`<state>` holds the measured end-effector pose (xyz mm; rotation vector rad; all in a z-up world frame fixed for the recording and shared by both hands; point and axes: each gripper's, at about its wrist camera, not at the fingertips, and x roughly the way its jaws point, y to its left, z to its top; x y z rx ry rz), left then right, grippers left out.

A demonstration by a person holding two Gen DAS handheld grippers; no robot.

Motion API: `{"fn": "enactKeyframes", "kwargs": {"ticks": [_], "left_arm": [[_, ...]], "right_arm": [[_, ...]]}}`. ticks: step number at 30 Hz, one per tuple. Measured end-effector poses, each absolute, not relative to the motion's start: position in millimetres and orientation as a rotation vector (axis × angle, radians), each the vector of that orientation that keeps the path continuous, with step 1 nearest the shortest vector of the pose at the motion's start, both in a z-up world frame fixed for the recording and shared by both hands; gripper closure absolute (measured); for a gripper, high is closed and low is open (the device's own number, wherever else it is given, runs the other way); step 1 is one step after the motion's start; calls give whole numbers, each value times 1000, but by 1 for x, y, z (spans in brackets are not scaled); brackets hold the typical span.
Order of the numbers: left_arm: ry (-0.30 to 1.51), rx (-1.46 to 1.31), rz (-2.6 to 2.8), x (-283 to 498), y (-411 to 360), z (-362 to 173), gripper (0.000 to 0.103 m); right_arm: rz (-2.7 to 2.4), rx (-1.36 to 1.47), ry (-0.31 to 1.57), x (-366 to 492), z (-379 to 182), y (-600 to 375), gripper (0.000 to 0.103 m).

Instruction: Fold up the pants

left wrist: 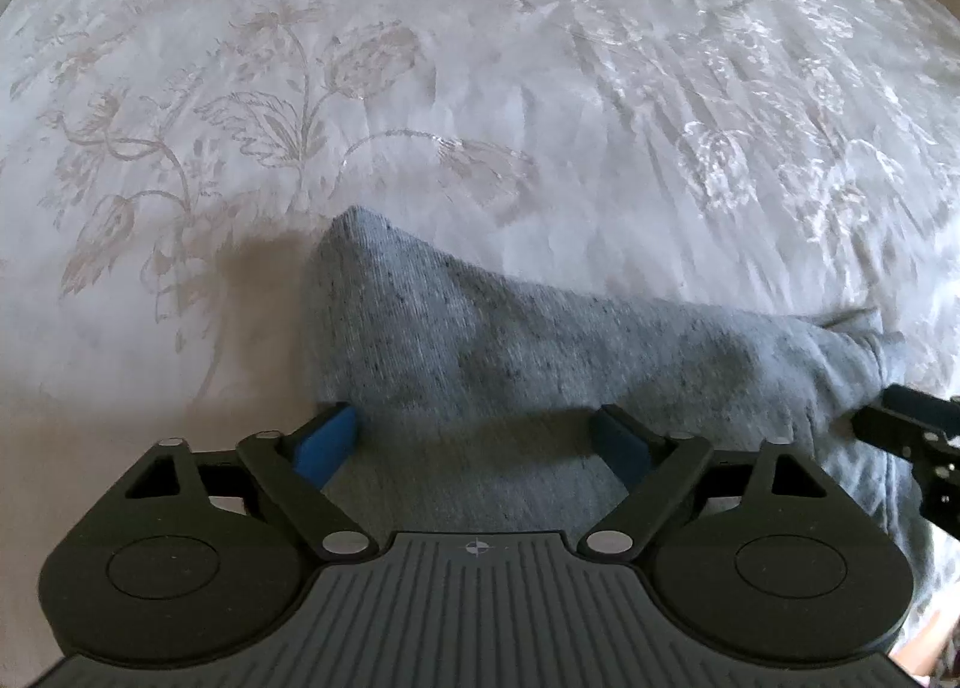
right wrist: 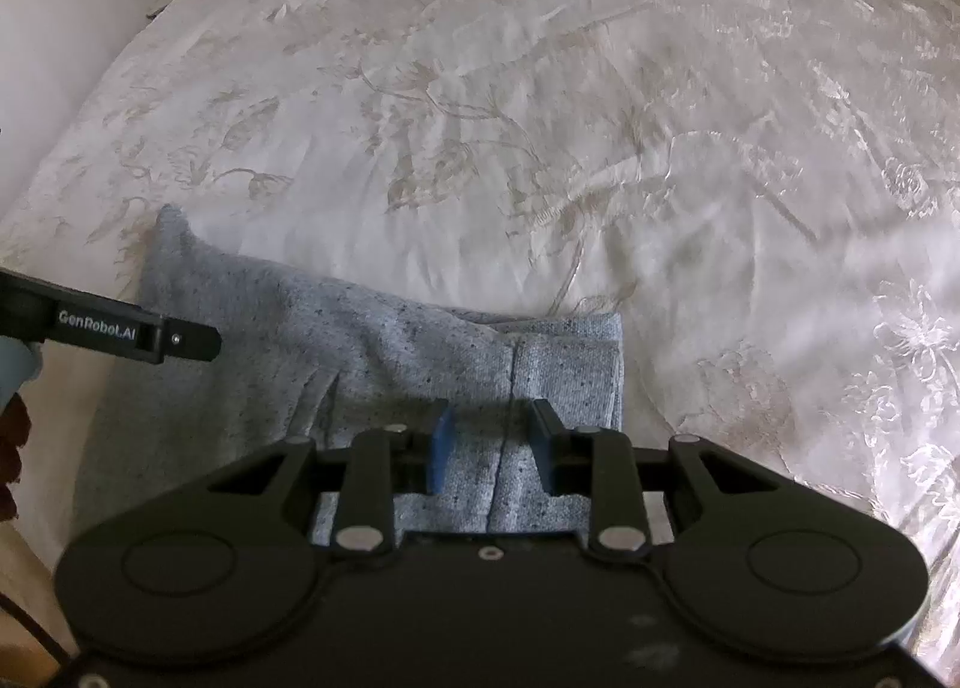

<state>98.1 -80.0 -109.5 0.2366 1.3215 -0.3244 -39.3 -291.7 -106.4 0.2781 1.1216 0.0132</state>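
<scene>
Pants [right wrist: 384, 364] lie bunched in a grey heap on the bed [right wrist: 540, 88], close to its near edge. Left tool [left wrist: 474, 436] stands spread wide over the cloth, gripping nothing. Right tool [right wrist: 489, 442] is narrowed about a seam, though whether its pads pinch the fabric cannot be told. Judging by this, the fold is barely begun; next comes a firm pinch and spreading the pants flat.
</scene>
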Motion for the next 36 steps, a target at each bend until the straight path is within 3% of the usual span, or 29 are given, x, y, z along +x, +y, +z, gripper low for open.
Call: {"fn": "enactKeyframes", "kwargs": {"ticks": [12, 16, 24, 36], "left_arm": [[1341, 223, -300, 129, -82, -123, 3], [1344, 229, -284, 144, -81, -129, 3], [1309, 133, -225, 158, -41, -116, 3], [1279, 0, -305, 85, 4, -96, 4]], "right_arm": [[12, 276, 1137, -26, -112, -291, 62], [2, 268, 1136, -24, -113, -290, 51], [-28, 286, 1134, -26, -116, -295, 43], [-73, 408, 1146, -50, -123, -306, 29]]}}
